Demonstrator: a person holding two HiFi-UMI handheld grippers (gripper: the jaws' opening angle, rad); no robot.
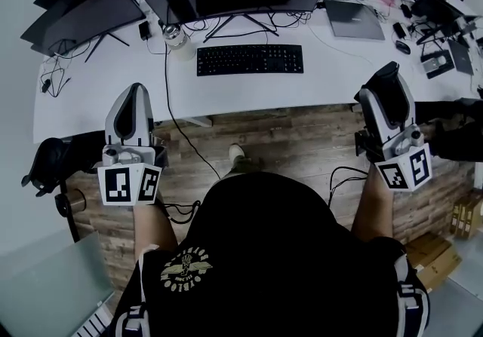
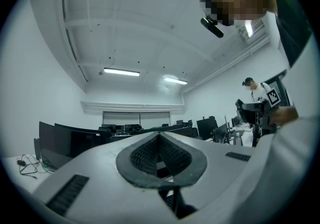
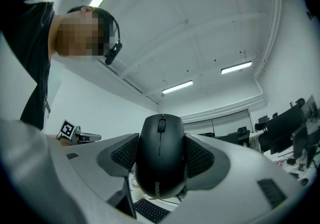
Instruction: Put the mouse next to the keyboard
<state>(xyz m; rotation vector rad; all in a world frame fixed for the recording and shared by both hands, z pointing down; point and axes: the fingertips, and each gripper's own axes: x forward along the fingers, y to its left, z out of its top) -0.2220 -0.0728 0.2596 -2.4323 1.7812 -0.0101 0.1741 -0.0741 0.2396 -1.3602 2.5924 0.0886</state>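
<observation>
Mouse: white desk bearing keyboard at upper centre, plank floor; pinched in right gripper, long axis upright in frame, wheel end uppermost; left gripper jaws pressed together.

Black mouse: matte, scroll wheel near its upper end, small logo at lower end. It was clamped betw. the pads of the right tongs, top side facing the cam, held up off the desk. Black keyboard lay flat on the white desk, approx. parallel to its front edge, well apart from the mouse.
</observation>
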